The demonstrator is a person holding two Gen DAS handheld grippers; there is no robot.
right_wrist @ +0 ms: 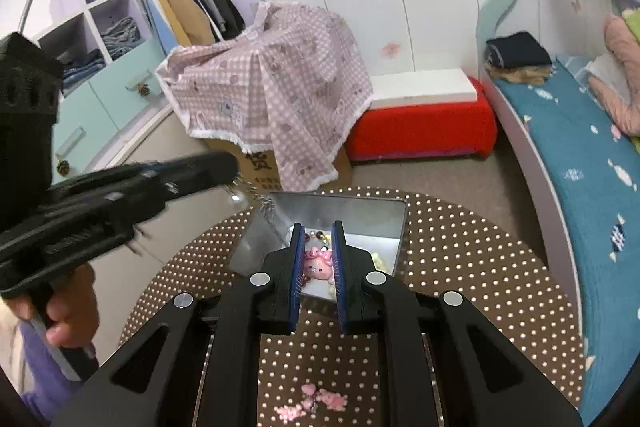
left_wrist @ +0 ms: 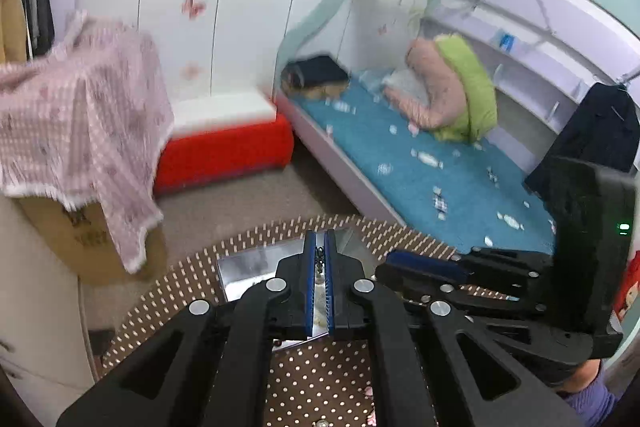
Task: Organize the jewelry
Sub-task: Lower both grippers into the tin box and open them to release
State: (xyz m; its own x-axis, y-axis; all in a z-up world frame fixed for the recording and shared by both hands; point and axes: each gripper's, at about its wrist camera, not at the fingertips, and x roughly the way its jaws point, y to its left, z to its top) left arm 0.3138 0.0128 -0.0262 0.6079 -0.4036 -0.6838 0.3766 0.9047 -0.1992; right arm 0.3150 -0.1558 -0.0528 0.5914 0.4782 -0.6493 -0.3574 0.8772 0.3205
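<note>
My left fingers (left_wrist: 319, 281) pinch a dark chain (left_wrist: 319, 254); my right fingers (right_wrist: 317, 277) stand apart.

Chain dangles off my left fingers beside the metal tin (right_wrist: 376, 213). Between and beyond my right fingers, a pink charm (right_wrist: 319, 265) lies in the tin on the dotted desk (right_wrist: 460, 255).

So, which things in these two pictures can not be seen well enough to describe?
- Left wrist view: the item pinched in the left gripper is dark and tiny, and the pads cover it.
- Right wrist view: the chain hanging from the left gripper is blurred by motion.
- Right wrist view: the tin contents are partly hidden by the right gripper.
- Right wrist view: the pink pieces are small and blurred.
</note>
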